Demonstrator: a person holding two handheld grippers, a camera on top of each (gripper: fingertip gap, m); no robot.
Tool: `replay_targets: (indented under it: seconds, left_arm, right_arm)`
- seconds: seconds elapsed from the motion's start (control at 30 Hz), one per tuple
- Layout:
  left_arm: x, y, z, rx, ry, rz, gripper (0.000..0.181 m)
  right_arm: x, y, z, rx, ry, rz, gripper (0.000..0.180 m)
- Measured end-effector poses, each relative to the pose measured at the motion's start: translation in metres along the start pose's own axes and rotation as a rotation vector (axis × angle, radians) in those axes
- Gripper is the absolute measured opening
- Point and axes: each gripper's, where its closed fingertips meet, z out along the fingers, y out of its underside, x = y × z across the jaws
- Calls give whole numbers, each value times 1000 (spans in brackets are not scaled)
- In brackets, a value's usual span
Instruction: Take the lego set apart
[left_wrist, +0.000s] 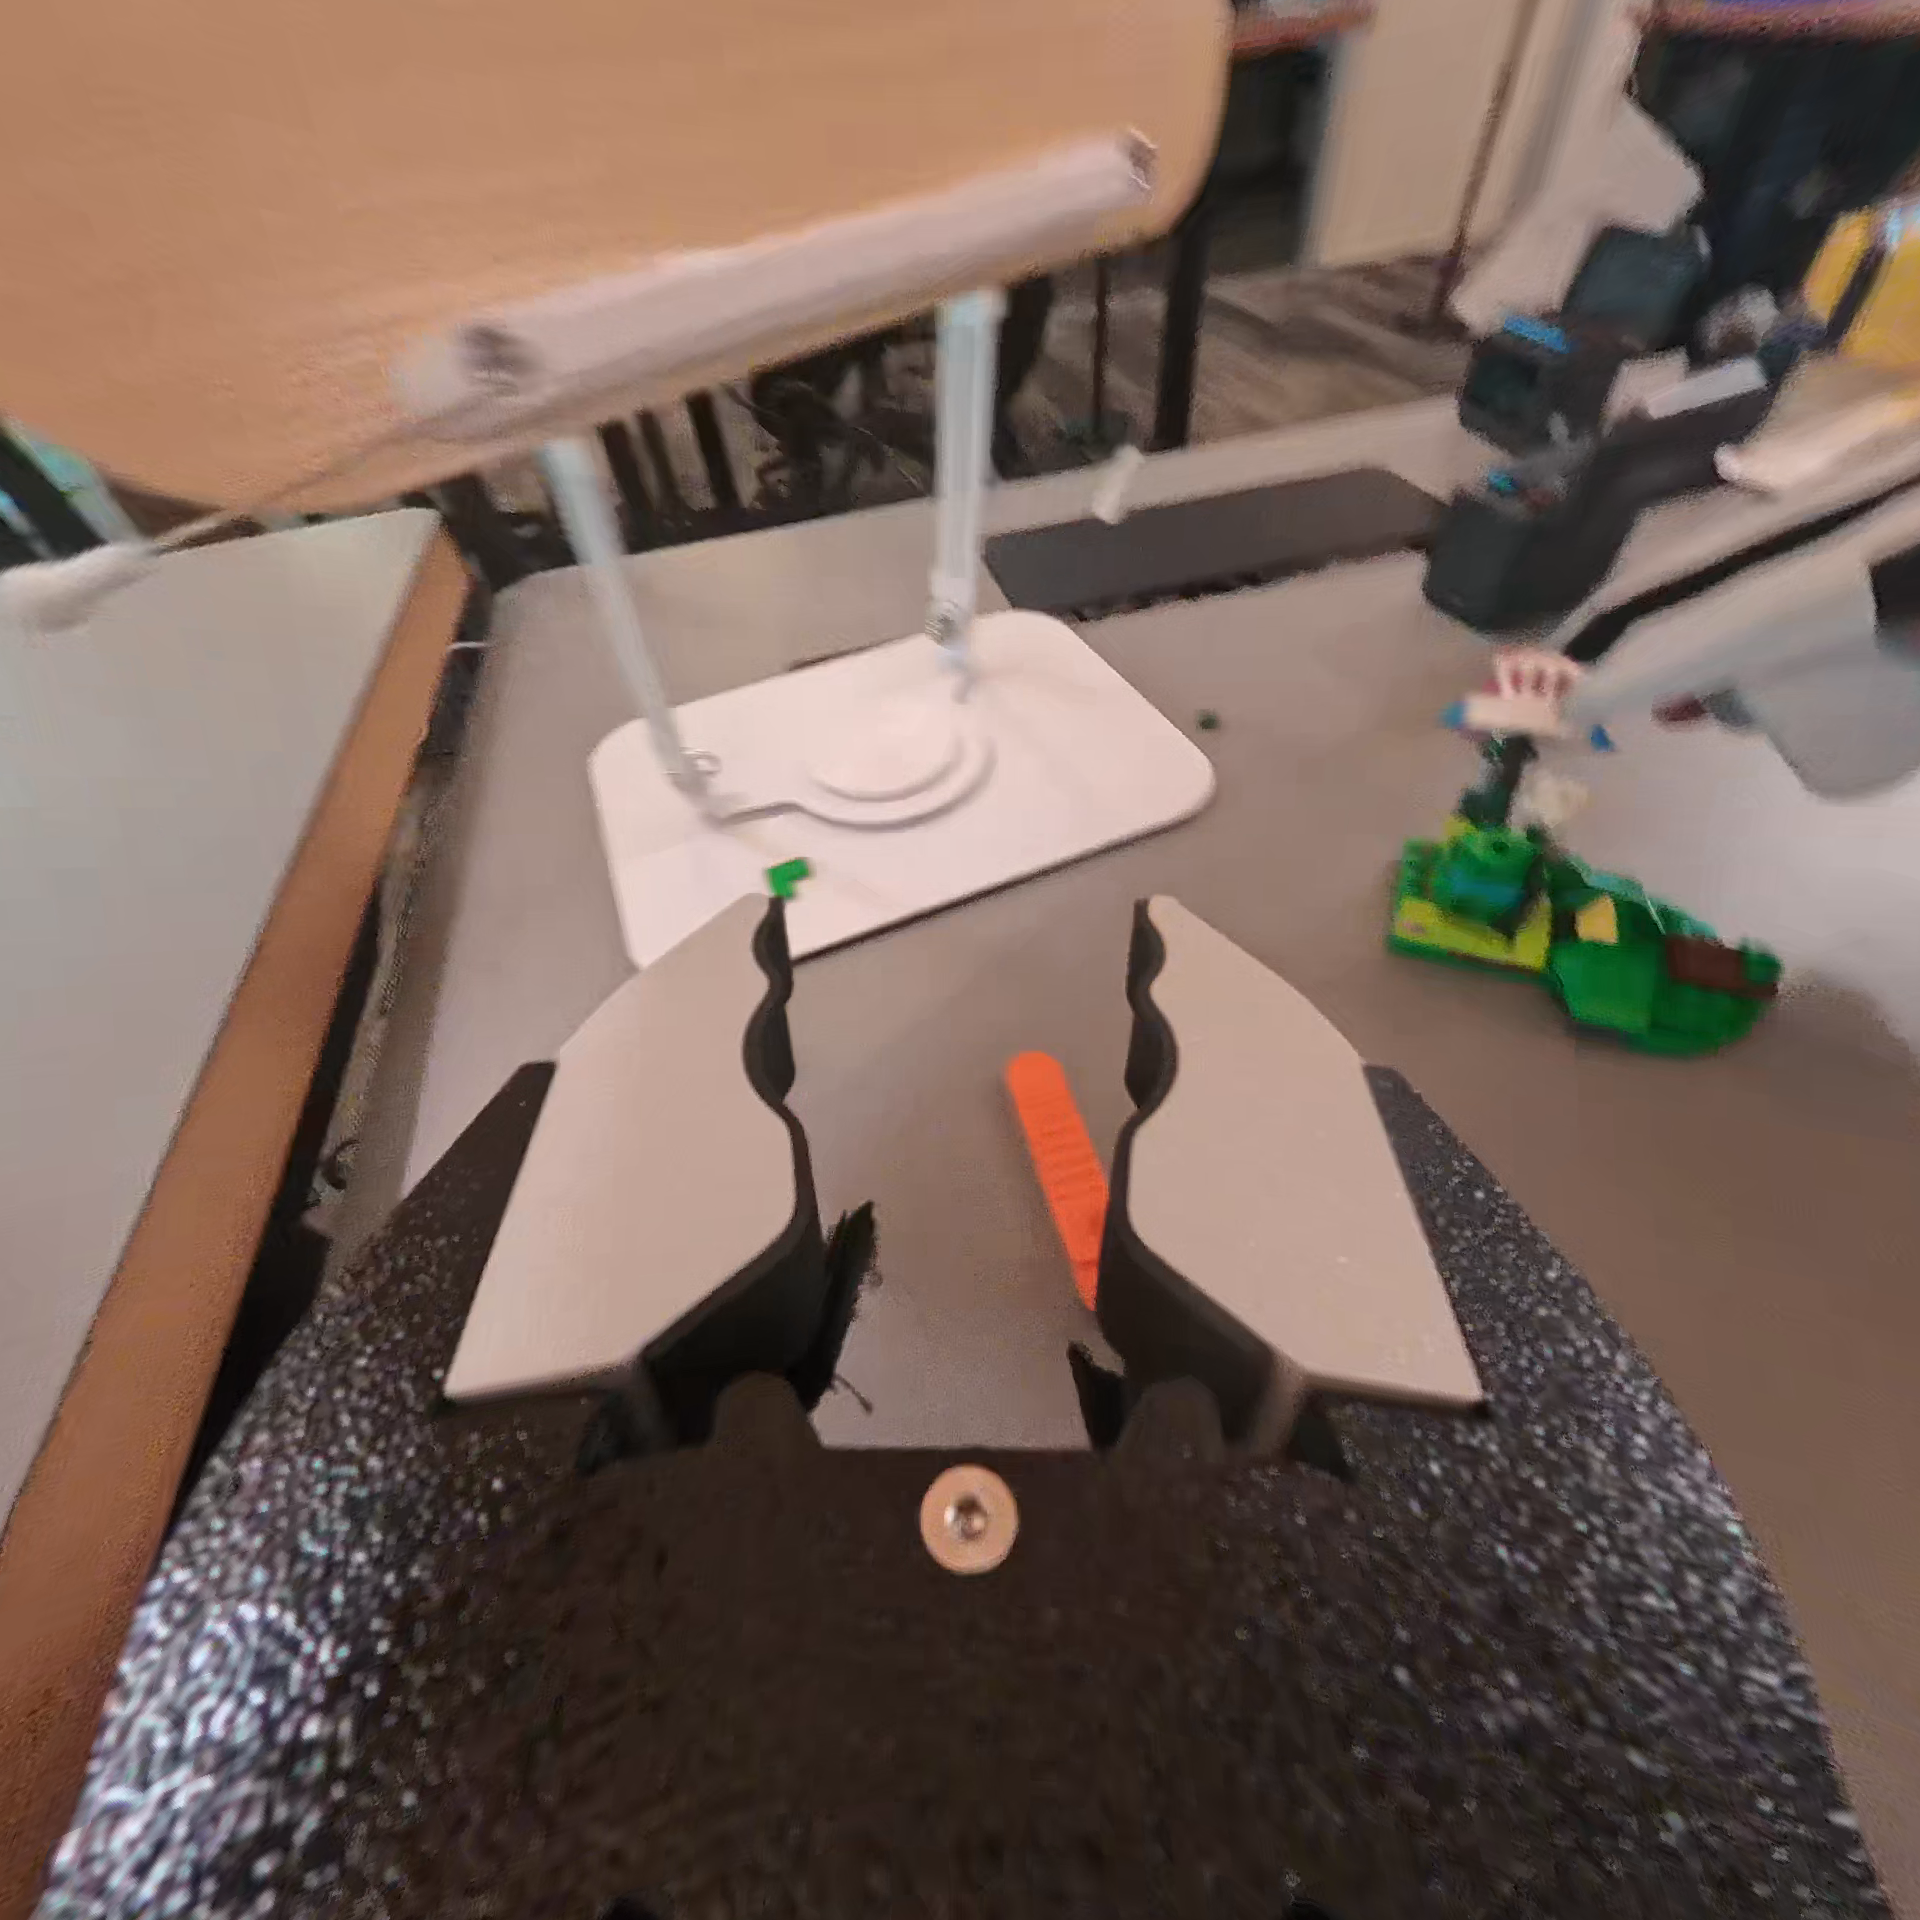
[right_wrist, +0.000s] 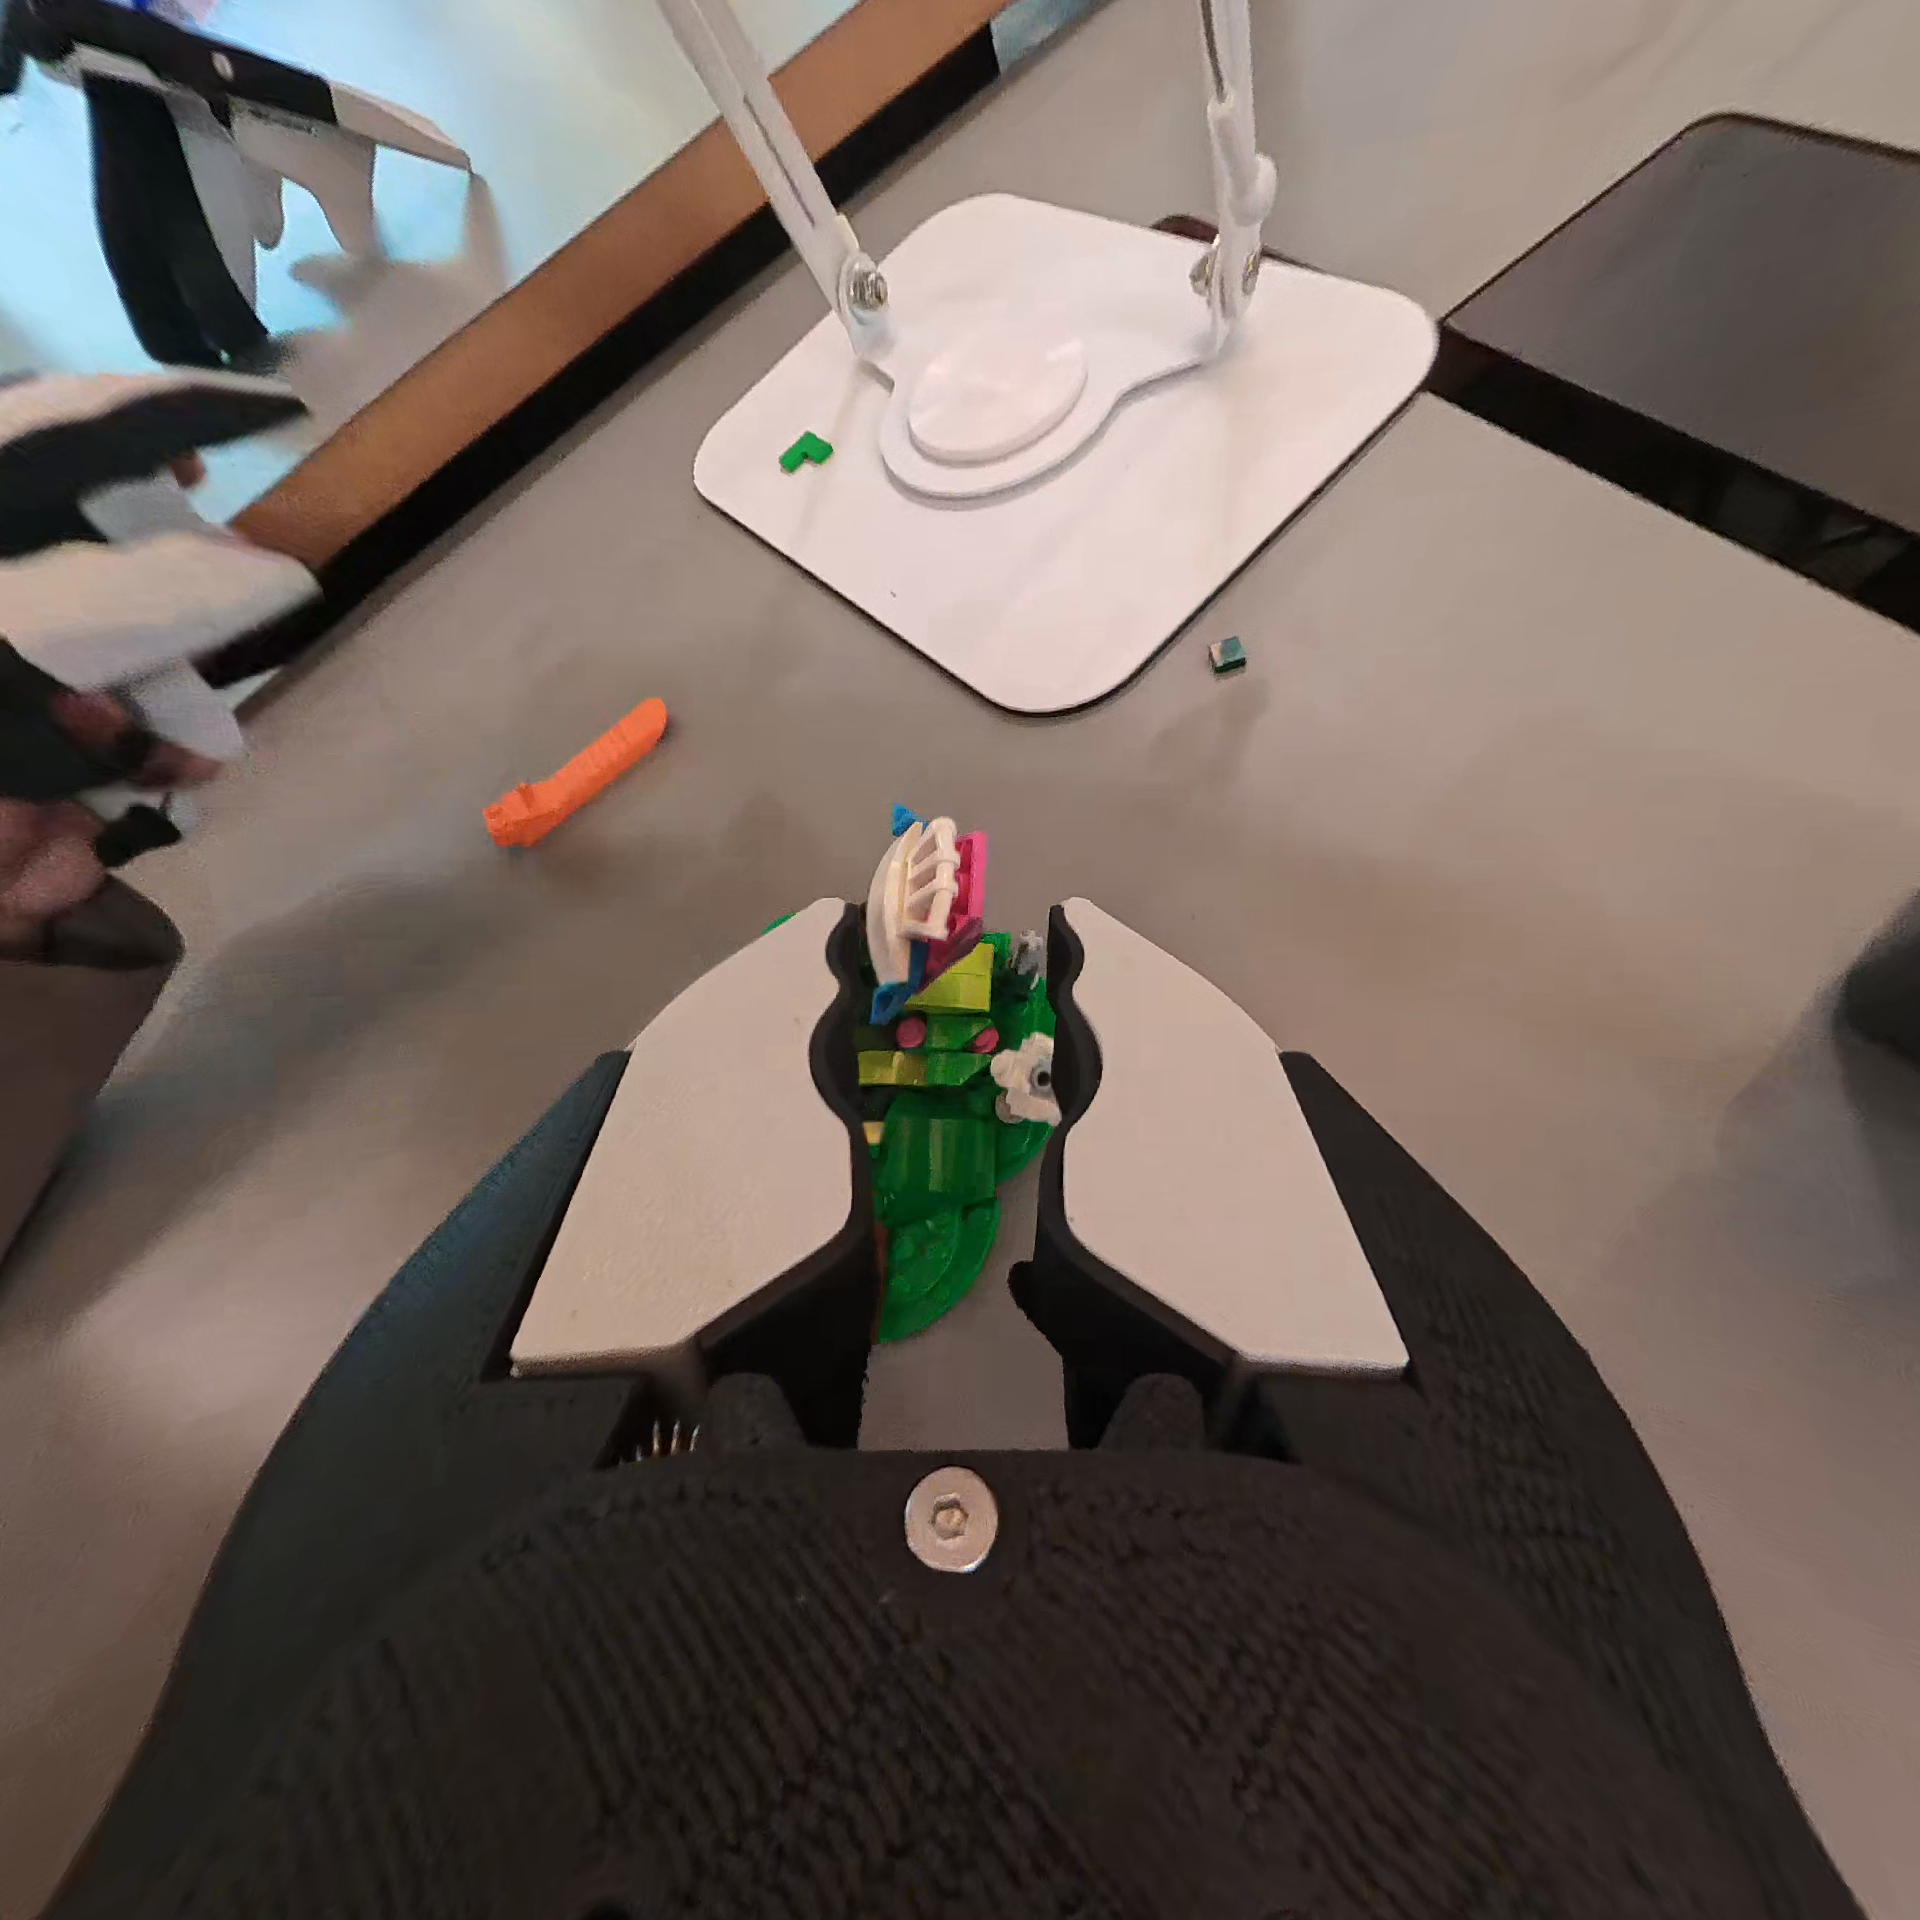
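Note:
The lego set (right_wrist: 935, 1081) is a green base with a white and pink winged piece on top, standing on the grey table. My right gripper (right_wrist: 954, 914) is above it, jaws partly open on either side of the top piece, with a gap on the right. The set also shows in the left wrist view (left_wrist: 1558, 935), with the right gripper (left_wrist: 1704, 686) at its top. My left gripper (left_wrist: 961, 914) is open and empty over the table, with an orange brick separator (left_wrist: 1049, 1143) lying between its fingers. The separator also shows in the right wrist view (right_wrist: 577, 779).
A white lamp base (left_wrist: 935, 790) (right_wrist: 1195, 468) stands behind, with a small green piece (left_wrist: 787, 876) (right_wrist: 805, 452) on it. A tiny dark green piece (right_wrist: 1229, 655) lies beside the base. The left gripper and a hand (right_wrist: 135, 644) are blurred at the left. A wooden table edge (left_wrist: 260, 935) runs along the left.

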Motion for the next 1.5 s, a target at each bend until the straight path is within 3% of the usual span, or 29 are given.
replay_targets:
  seconds: [0.17, 0.3, 0.53, 0.67, 0.77, 0.97, 1.33, 1.5]
  left_arm:
    - [-38, -7, -16, 114, -24, -169, 57]
    - [2, -12, -9, 133, 191, -173, 58]
    - [107, 2, -11, 75, 619, 73, 62]
    - [143, 21, -16, 34, 733, 248, 65]
    - [163, 32, -22, 23, 813, 325, 58]
    - [149, 43, 6, -26, 596, 407, 35]
    - [146, 53, 20, -85, 518, 399, 32]
    - [141, 60, 24, -187, 516, 306, 31]
  right_arm:
    - [-12, 2, 13, -80, -101, 14, 19]
    - [-30, 0, 8, -76, -181, -58, 18]
    - [-82, 3, -15, 0, -375, -237, 18]
    - [-106, 13, -21, -2, -477, -261, 18]
    - [-111, 15, -20, 18, -460, -257, 18]
    - [-101, 11, -8, 60, -280, -108, 17]
    - [-94, 12, 1, 124, -114, -4, 17]
    - [-85, 12, -25, 180, 19, -14, 20]
